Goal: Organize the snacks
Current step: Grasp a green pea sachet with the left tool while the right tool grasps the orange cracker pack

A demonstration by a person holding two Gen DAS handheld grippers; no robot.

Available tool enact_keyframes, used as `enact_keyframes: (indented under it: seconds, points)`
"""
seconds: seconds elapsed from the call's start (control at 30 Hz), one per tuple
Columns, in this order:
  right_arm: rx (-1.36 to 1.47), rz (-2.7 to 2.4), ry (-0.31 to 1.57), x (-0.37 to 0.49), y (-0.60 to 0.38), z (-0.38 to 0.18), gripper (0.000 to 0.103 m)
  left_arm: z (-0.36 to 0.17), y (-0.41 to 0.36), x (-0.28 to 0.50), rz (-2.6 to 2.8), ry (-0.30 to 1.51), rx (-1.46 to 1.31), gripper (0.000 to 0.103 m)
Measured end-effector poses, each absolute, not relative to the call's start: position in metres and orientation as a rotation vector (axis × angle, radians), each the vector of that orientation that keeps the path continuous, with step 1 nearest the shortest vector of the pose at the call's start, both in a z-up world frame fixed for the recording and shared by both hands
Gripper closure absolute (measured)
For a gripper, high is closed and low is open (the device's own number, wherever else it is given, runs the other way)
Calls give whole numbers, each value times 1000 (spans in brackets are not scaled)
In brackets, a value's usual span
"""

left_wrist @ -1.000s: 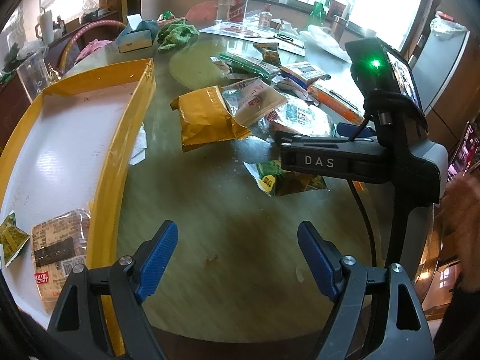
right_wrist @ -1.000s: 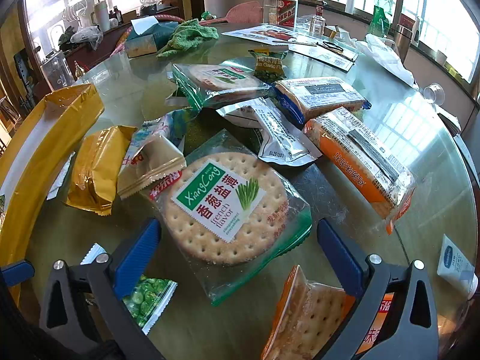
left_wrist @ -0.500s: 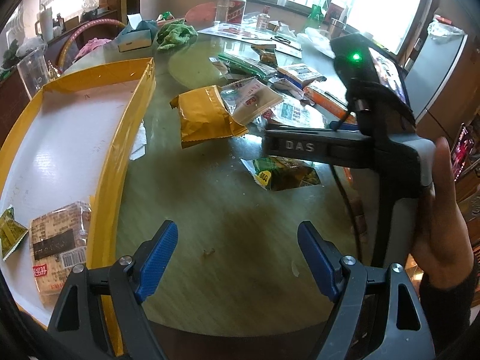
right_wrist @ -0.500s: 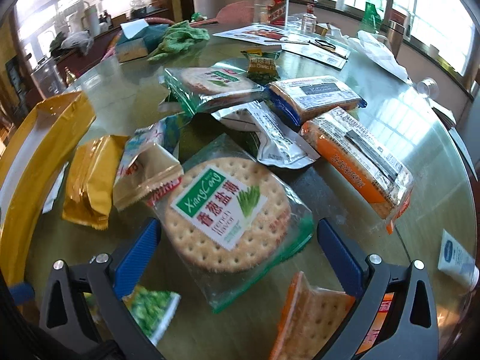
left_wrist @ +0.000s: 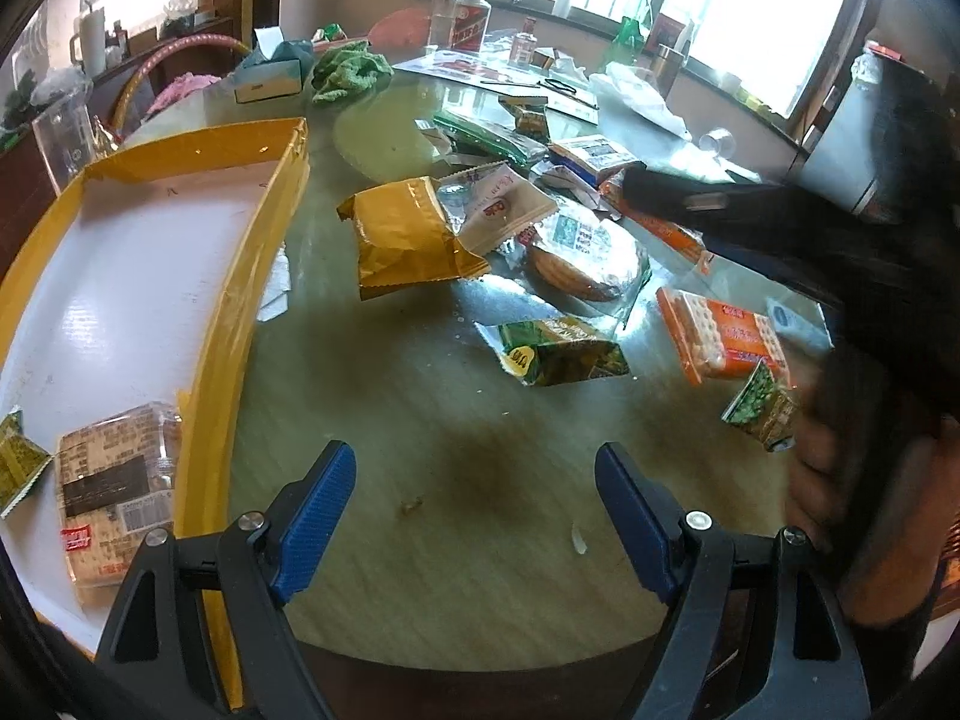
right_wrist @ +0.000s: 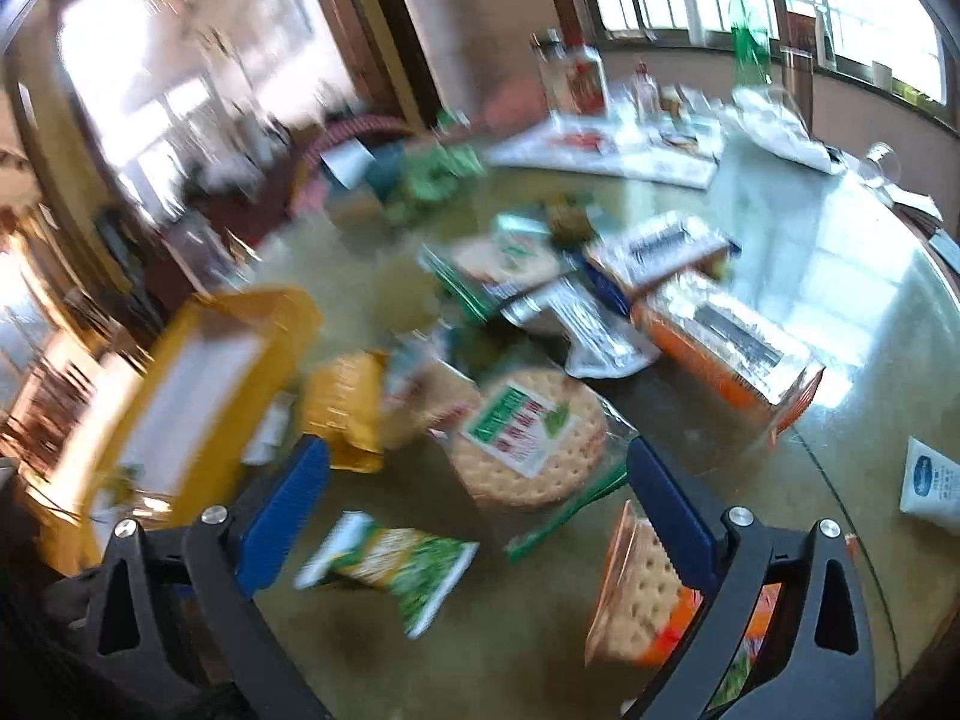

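Observation:
Snack packets lie scattered on a round glass table. In the left wrist view my left gripper (left_wrist: 477, 516) stands open over bare table, with nothing between its blue fingers. A yellow-rimmed tray (left_wrist: 240, 276) to its left holds a cracker pack (left_wrist: 114, 492) and a small green packet (left_wrist: 18, 468). Ahead lie a yellow bag (left_wrist: 408, 240), a round cracker pack (left_wrist: 591, 255), a green pea packet (left_wrist: 564, 354) and an orange cracker pack (left_wrist: 720, 336). The right wrist view is blurred. My right gripper (right_wrist: 477, 510) is open above the round cracker pack (right_wrist: 528, 438) and green packet (right_wrist: 396, 564).
At the right of the left wrist view, the dark blurred body of the other gripper (left_wrist: 810, 240) and a hand (left_wrist: 822, 480) fill the edge. A tissue box (left_wrist: 267, 75), green cloth (left_wrist: 351, 69), bottles (left_wrist: 468, 24) and papers crowd the far side. The table's front edge is close.
My right gripper has pulled back and up, swinging left, so its view is now blurred and shows the tray. It has moved off the middle of the left wrist view. The left gripper barely moved.

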State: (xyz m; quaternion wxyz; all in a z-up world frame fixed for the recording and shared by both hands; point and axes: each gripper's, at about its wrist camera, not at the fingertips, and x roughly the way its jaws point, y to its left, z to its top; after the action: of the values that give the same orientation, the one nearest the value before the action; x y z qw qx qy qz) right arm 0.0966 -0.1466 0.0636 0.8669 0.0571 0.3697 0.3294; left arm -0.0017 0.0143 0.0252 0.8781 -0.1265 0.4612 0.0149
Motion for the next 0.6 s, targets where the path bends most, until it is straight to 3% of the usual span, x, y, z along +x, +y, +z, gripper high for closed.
enact_keyframes:
  seconds: [0.43,0.53,0.6]
  points:
    - [330,733,750,77,-217,62,4,21,-3,66,-45,991,-281,20]
    - [331,696,754,77,-223,60,4,11,-7,78,-5,1027,-256,26]
    - [334,681,767,79,-223,58,4,8,-9,75,25,1028,-213,46]
